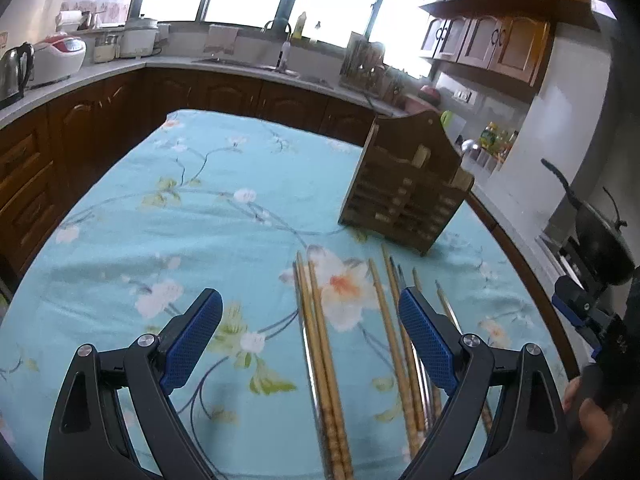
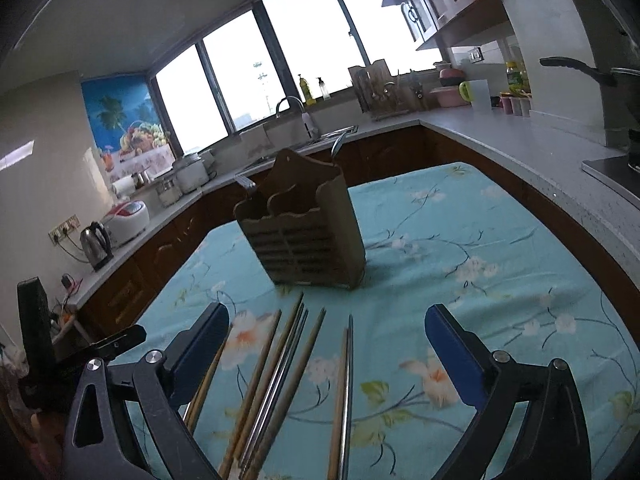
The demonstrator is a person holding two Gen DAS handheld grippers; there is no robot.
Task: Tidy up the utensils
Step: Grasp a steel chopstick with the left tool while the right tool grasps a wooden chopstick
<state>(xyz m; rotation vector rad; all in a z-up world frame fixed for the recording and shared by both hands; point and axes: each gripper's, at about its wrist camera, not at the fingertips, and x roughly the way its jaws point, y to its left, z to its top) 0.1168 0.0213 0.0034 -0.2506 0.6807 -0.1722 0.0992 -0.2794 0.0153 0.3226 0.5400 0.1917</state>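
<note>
Kitchen table, floral cloth (image 1: 120,208): chopsticks (image 1: 320,340) fanned loose at 6 o'clock, wooden holder (image 1: 404,192) upright at 1, probably their destination; left gripper (image 1: 310,340) and right gripper (image 2: 326,356) gape wide, empty.

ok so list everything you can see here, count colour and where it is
chopsticks: several, exact count unclear, wooden tan and metal grey, lying side by side on the cloth in front of the holder
utensil holder: one, brown wood, upright on the table, a metal handle sticking out
tablecloth: one, light blue floral, covering the table
kettle: one, steel, on the far counter
rice cooker: one, white and red, beside the kettle
wok: one, black, on the stove
left gripper: blue fingers open, over the chopsticks
right gripper: blue fingers open, over the chopsticks
</note>
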